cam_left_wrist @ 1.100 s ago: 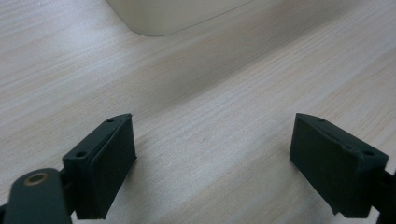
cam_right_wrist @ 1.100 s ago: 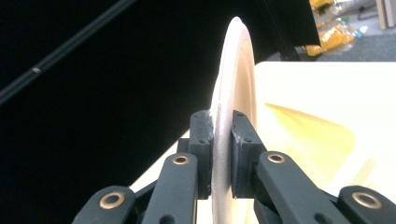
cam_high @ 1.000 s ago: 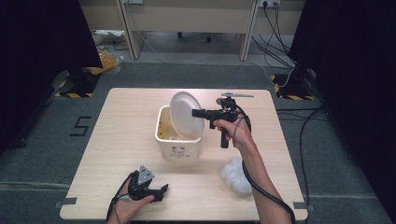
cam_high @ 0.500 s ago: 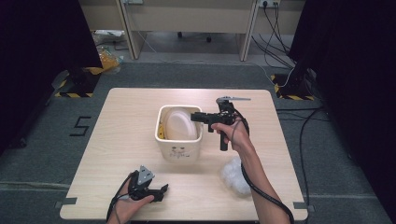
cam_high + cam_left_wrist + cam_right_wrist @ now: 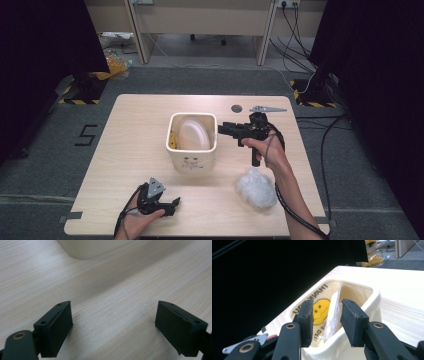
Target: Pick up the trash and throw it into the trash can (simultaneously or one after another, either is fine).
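Observation:
A cream bin (image 5: 192,159) stands mid-table with a white plate (image 5: 193,134) leaning upright inside it. My right gripper (image 5: 223,129) hovers at the bin's right rim, jaws open and nothing between them. In the right gripper view the open gripper (image 5: 327,307) looks over the bin's rim (image 5: 374,300) at the plate (image 5: 334,312) and a yellow smiley-face bag (image 5: 320,311) behind it. My left gripper (image 5: 172,204) rests open on the table near the front edge; in its own view, the gripper (image 5: 113,312) frames bare wood, with the bin's base (image 5: 92,247) beyond.
A crumpled white plastic wad (image 5: 256,187) lies on the table right of the bin, under my right forearm. A grey three-cornered plate (image 5: 267,108) and a dark round disc (image 5: 236,108) lie near the far edge. Cables run across the floor at the right.
The plate, held above the bin a second ago, has gone down into the bin. My right gripper has let go and drawn back slightly to the right. The left gripper has not moved.

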A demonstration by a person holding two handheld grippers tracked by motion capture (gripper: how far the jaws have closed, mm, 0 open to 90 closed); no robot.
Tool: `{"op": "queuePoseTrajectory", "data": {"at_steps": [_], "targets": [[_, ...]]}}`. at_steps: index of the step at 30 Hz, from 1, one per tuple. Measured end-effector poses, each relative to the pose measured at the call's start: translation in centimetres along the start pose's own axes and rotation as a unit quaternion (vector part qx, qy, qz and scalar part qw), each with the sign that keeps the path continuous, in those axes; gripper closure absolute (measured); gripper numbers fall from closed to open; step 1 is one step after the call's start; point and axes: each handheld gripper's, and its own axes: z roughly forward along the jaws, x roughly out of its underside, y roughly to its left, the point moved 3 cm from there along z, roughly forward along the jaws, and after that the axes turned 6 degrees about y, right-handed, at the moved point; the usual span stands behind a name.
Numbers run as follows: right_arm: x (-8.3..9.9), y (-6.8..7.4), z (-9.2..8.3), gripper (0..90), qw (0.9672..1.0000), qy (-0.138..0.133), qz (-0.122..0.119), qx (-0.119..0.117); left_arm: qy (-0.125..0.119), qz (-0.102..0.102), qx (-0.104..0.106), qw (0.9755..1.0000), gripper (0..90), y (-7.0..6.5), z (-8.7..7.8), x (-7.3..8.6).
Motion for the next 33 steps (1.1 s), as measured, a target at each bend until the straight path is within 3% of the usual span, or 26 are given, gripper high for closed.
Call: {"op": "queuePoseTrajectory", "data": {"at_steps": [8,16,33], "targets": [[2.0,-0.5,-2.1,61.3,0.9997,0.003,-0.013,0.021,0.000,0.000,0.000,1.0000,13.7,0.0,0.0,0.0],[4.5,-1.1,-4.2,60.3,0.9995,-0.005,-0.008,0.029,0.000,0.000,0.000,1.0000,13.6,0.0,0.0,0.0],[8.5,-1.4,-5.7,55.0,0.9969,-0.003,-0.027,0.074,0.000,-0.001,0.000,1.0000,13.7,0.0,0.0,0.0]]}}
